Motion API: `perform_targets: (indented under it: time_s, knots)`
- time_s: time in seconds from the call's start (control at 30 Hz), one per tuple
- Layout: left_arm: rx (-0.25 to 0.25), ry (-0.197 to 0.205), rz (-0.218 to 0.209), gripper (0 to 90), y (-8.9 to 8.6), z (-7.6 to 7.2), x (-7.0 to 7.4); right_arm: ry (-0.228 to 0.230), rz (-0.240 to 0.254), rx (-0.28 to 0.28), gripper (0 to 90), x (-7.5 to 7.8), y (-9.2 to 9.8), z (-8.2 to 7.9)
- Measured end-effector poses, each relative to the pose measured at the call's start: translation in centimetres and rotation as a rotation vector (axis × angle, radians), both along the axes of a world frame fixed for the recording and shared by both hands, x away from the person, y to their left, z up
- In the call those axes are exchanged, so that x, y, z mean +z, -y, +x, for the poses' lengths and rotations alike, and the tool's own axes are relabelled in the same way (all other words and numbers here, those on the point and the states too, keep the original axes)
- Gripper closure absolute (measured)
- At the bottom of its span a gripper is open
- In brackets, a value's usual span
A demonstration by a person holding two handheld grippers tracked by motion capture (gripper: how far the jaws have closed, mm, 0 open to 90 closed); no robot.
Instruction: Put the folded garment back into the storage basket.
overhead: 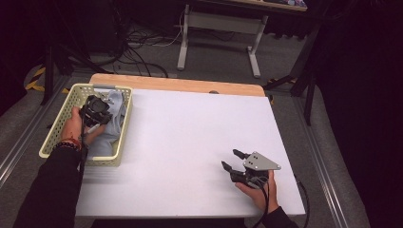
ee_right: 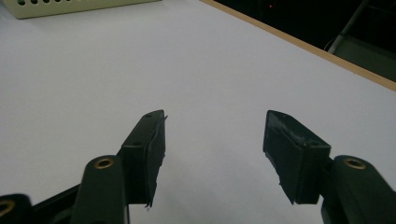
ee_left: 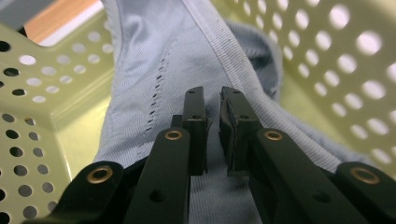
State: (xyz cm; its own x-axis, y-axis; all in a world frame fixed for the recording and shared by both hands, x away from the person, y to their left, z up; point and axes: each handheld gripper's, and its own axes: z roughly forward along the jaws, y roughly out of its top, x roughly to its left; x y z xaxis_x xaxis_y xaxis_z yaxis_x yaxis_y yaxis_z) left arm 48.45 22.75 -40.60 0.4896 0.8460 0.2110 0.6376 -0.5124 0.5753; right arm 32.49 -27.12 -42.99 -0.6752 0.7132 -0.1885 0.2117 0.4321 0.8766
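Left hand-held gripper [ee_left: 212,128] down in the yellow basket [overhead: 61,124] at far left, jaws a tiny bit apart over the blue cloth [ee_left: 177,60], holding nothing. Right hand-held gripper [ee_right: 212,154] wide open and empty over the white tabletop [overhead: 190,137], near right.

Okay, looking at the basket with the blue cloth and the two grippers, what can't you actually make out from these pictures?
- Whether the left gripper pinches the blue cloth: in the left gripper view its jaws stand nearly together, and their tips hide the fold.
- What garment the cloth is: in the high view it lies bunched in the basket, partly under the left hand.
- The basket's floor: cloth covers it.
- The right gripper is open over the bare table; its body is cut off.
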Motion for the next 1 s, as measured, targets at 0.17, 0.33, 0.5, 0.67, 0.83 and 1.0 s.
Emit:
perform_targets:
  time_s: [0.17,0.33,0.5,0.67,0.83,1.0]
  knots:
    - [-0.003,0.038,-0.012,80.3,-0.1,-0.3,0.5,0.005,0.0,0.001,40.4,0.0,0.0,0.0]
    - [0.011,0.091,-0.031,80.2,-0.3,-0.5,0.9,0.01,-0.001,0.0,39.9,0.1,-0.1,-0.1]
    - [0.025,0.153,-0.086,78.6,-0.4,-1.2,1.5,0.017,0.004,0.004,38.8,0.2,-0.1,-0.2]
    - [0.009,0.208,-0.134,77.1,-0.1,-2.1,2.4,0.023,0.005,0.007,38.3,0.3,-0.3,-0.3]
    - [-0.009,0.24,-0.153,76.2,0.1,-2.9,2.7,0.023,0.003,0.013,37.9,0.3,-0.5,-0.4]
    - [-0.022,0.257,-0.164,75.7,0.2,-3.5,2.8,0.019,-0.001,0.019,37.9,0.3,-0.7,-0.4]
